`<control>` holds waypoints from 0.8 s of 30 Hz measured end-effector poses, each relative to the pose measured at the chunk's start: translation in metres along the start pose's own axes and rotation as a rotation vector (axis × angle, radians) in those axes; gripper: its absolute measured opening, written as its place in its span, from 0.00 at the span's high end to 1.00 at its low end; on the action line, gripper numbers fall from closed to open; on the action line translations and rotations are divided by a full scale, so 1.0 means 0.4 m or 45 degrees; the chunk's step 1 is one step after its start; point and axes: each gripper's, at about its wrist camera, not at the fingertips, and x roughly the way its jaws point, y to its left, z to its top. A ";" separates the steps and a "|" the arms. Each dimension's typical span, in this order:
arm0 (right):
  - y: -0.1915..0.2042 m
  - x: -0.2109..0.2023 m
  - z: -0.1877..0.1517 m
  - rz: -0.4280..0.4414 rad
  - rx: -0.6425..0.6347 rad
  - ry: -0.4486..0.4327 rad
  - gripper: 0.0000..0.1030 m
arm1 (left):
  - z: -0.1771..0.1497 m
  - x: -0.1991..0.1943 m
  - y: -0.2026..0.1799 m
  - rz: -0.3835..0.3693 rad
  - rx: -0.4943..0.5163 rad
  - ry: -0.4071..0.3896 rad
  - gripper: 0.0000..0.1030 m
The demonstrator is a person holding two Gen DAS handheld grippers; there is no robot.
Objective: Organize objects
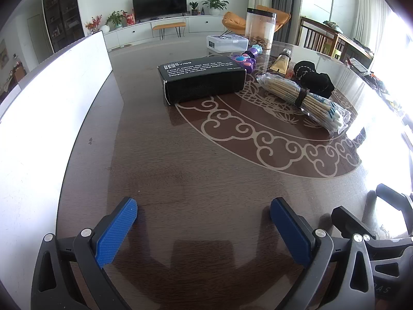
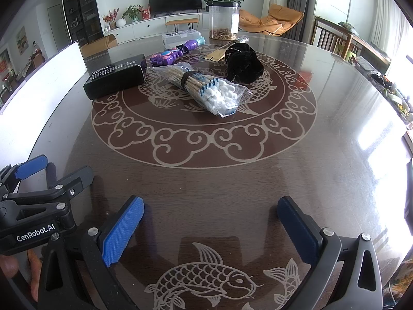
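Note:
A black box with white print lies mid-table. To its right rests a clear bag of cotton swabs bound with a dark band. Behind them are a black cloth pouch, a purple toy and a gold tube. My left gripper stands open above bare tabletop, well short of the box. My right gripper is open too, with nothing between its fingers. The left gripper also shows at the right wrist view's left edge.
A white board stands along the table's left side. At the far edge sit a clear plastic box and a tall clear jar. Wooden chairs stand at the right. The round table is dark and glossy.

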 end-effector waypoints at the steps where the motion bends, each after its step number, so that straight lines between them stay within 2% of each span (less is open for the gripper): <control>1: 0.000 0.001 -0.001 0.000 0.000 0.000 0.00 | 0.000 0.000 0.000 0.000 0.000 0.000 0.00; 7: 0.000 0.001 0.000 0.000 0.000 0.000 0.00 | -0.002 -0.002 0.001 0.015 -0.009 0.009 0.00; 13: 0.003 -0.001 -0.002 0.000 0.000 -0.001 0.00 | 0.028 0.021 0.007 -0.025 0.043 0.056 0.00; 19: 0.001 -0.001 -0.001 -0.005 0.010 0.001 0.00 | 0.040 0.035 0.032 -0.019 0.024 0.002 0.00; 24: -0.036 -0.014 0.004 0.055 0.120 -0.021 0.00 | 0.040 0.037 0.034 -0.020 0.021 0.000 0.00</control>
